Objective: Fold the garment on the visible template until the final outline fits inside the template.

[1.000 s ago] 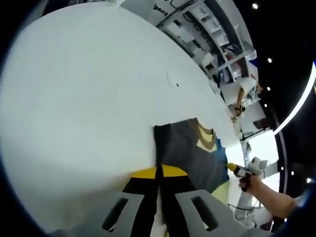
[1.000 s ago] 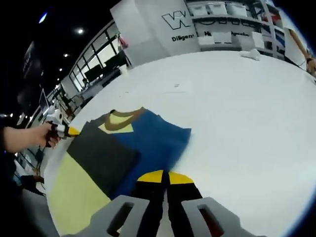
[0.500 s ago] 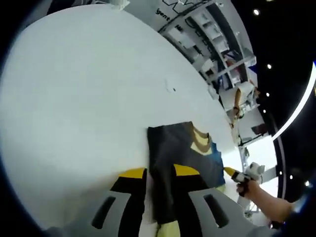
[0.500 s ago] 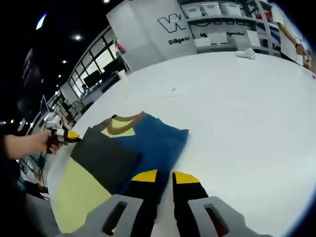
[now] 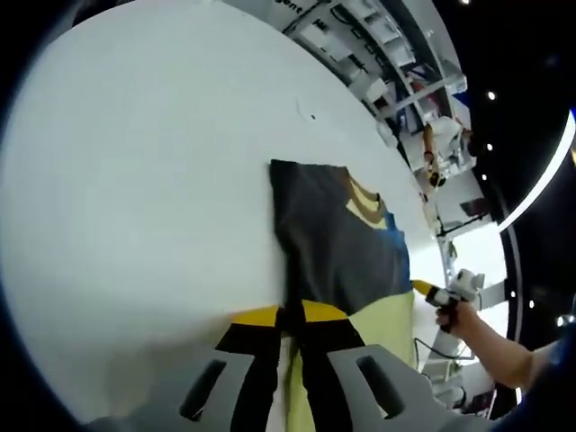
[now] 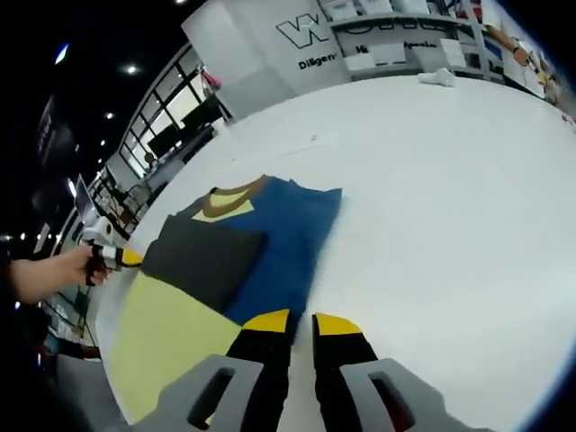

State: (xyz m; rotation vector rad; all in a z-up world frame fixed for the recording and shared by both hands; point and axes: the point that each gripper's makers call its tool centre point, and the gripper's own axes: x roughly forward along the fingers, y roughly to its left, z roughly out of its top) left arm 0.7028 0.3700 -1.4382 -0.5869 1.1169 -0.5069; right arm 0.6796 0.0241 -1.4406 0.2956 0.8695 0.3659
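garment (image 6: 261,243): blue tee with a dark folded panel, tan collar at the far end; it lies on the yellow template, near the tabletop's near edge by my hands.
template (image 6: 171,337): yellow sheet under the near half of the tee, bare at the front; I judge the outline is not yet inside it.
left gripper (image 5: 290,317): jaws nearly closed on the dark hem at its near corner, holding fabric to carry a fold.
right gripper (image 6: 301,324): narrow gap at the blue hem; pinch or just beside, I cannot tell.
tabletop (image 6: 450,207): white, carries it all.
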